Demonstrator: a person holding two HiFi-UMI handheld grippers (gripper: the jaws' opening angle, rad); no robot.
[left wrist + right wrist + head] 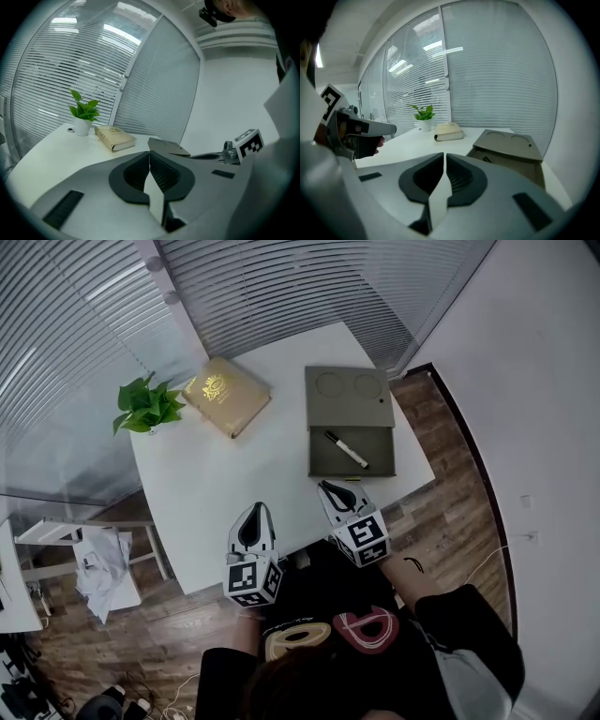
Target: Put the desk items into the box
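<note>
Lying diagonally on the white worktop [234,474], the tan gold-stamped hardcover book [226,395] is sitting ahead of the left claw [255,514], nearer it than the right claw [328,491]; the grey open box [349,395] is standing to the book's right. The 2 claws are hovering pressed together, empty.

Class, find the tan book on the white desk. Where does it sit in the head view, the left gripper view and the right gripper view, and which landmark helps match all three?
Head view: the book lies upper left of centre.
Left gripper view: the book is left of centre, just below mid-height.
Right gripper view: the book is near the centre, small and far off.
Shared landmark: the potted plant stands just left of the book in every view.
</note>
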